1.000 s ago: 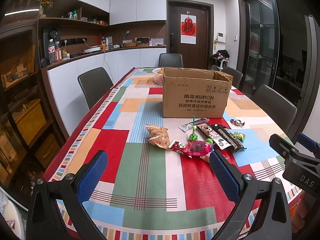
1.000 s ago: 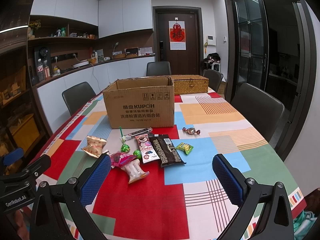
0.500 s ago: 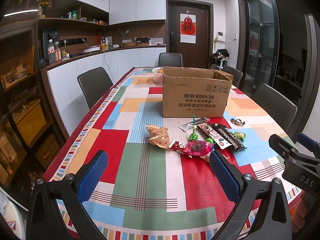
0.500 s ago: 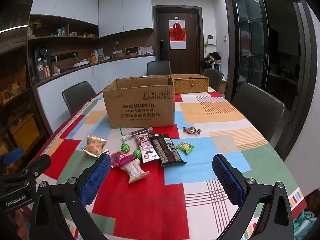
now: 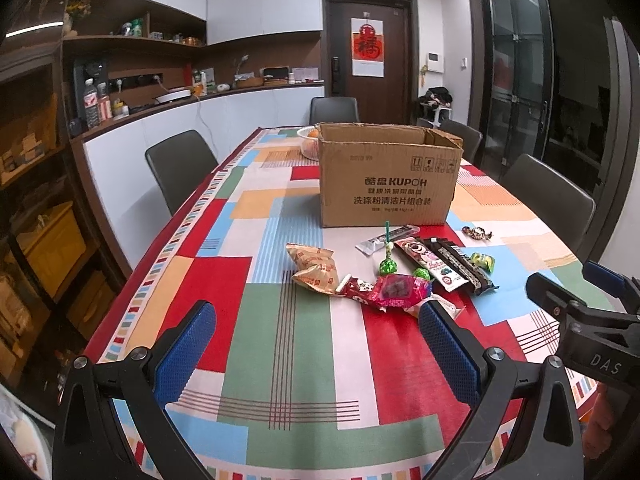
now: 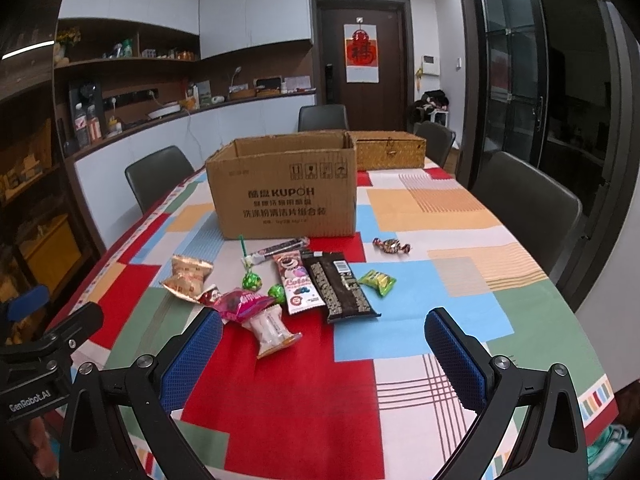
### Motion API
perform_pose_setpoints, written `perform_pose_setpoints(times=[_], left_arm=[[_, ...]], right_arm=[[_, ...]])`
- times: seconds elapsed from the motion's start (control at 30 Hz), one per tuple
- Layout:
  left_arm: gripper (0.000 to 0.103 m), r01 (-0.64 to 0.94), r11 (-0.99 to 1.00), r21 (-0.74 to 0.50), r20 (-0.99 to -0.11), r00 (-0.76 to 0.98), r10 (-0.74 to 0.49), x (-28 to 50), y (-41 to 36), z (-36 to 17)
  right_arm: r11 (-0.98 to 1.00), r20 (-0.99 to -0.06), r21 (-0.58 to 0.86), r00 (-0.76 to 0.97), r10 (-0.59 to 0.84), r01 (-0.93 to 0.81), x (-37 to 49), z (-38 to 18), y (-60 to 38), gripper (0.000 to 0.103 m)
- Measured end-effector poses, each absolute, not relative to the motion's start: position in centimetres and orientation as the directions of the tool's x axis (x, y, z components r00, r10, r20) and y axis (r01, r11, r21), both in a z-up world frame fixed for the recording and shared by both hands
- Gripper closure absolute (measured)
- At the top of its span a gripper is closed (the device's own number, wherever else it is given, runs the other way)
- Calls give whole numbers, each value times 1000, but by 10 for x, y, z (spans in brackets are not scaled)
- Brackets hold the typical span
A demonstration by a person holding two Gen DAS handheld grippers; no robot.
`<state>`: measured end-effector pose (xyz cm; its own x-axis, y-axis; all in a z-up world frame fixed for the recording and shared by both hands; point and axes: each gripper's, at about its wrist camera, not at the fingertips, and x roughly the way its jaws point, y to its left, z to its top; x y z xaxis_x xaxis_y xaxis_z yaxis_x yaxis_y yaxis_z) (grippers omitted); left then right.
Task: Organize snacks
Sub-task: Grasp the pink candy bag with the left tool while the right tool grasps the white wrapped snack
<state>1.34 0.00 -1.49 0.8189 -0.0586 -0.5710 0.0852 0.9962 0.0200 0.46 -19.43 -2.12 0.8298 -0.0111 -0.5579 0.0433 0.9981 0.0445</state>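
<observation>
Dining room, long tabletop (image 5: 280,360) under a glossy patchwork cloth of red, green, blue and white blocks. An open cardboard box (image 5: 386,184) stands mid-table, a woven basket (image 6: 390,150) behind it.

Snacks lie in a loose cluster in front of the box, ahead of both claws and touched by neither. Left claw (image 5: 316,344) is spread wide, empty, low over the near edge; the snacks sit up and right of its gap, and the pink crinkly foil pack (image 5: 396,290) is just above its right pad. Right claw (image 6: 324,348) is also spread wide, empty; the cluster lies up and left of its gap, with the clear wafer pack (image 6: 272,330) nearest its left pad.

Also in the cluster:
- tan pillow bag (image 6: 188,278)
- two green foil lollipops (image 6: 252,280)
- flat pink bar (image 6: 298,282)
- long dark bar (image 6: 338,286)
- small green sachet (image 6: 378,280)
- twist-wrapped candy (image 6: 392,246), apart to the right

Each claw has blue textured pads on black plastic arms.

Versus the earlier frames there is no visible change: the claws are in the same pose and the snacks are unmoved.
</observation>
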Motion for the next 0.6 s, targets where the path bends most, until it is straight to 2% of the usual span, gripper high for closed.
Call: perform_pose_setpoints(times=[0.2, 0.4, 0.6], left_arm=[[2, 156, 987, 43, -582, 807, -103, 29, -3, -21], [13, 291, 945, 147, -576, 802, -158, 45, -14, -28], [23, 449, 864, 229, -605, 761, -235, 65, -26, -40]], right_arm=[[999, -606, 37, 795, 18, 5, 22, -32, -188, 1], [998, -665, 39, 745, 55, -39, 44, -48, -182, 2], [991, -734, 61, 667, 124, -117, 67, -66, -172, 14]])
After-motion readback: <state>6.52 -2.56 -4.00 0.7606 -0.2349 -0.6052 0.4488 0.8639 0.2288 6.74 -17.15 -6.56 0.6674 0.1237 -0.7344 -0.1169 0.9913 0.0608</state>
